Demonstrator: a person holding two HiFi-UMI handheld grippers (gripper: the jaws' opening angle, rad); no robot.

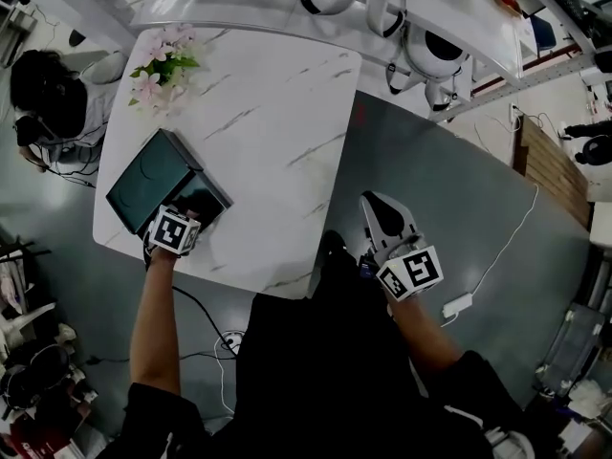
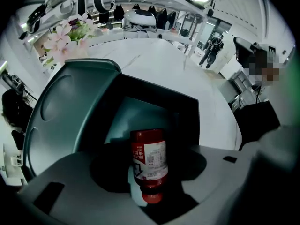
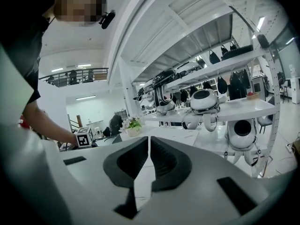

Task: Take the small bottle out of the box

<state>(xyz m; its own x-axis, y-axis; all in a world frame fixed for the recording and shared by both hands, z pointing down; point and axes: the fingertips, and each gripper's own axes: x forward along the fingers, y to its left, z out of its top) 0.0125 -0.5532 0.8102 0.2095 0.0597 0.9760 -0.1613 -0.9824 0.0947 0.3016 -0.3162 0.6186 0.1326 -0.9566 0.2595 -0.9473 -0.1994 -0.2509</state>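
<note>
A small red bottle [image 2: 149, 158] with a white label lies between the jaws of my left gripper [image 2: 150, 182], cap end toward the camera. The pads sit against its sides, so the gripper is shut on it. Just behind it is the dark teal box [image 2: 185, 111], its lid [image 2: 65, 102] swung open to the left. In the head view the left gripper [image 1: 194, 214] is over the box [image 1: 143, 182] at the near left of the white marble table [image 1: 277, 142]; the bottle is hidden there. My right gripper [image 1: 375, 204] hangs off the table's right side over the floor, shut and empty [image 3: 149, 146].
A pot of pink flowers [image 1: 161, 65] stands at the table's far left corner. White shelving with round white robots [image 1: 435, 55] runs behind the table. A person [image 1: 43, 98] sits at the left. A cable and power strip [image 1: 457, 304] lie on the grey floor to the right.
</note>
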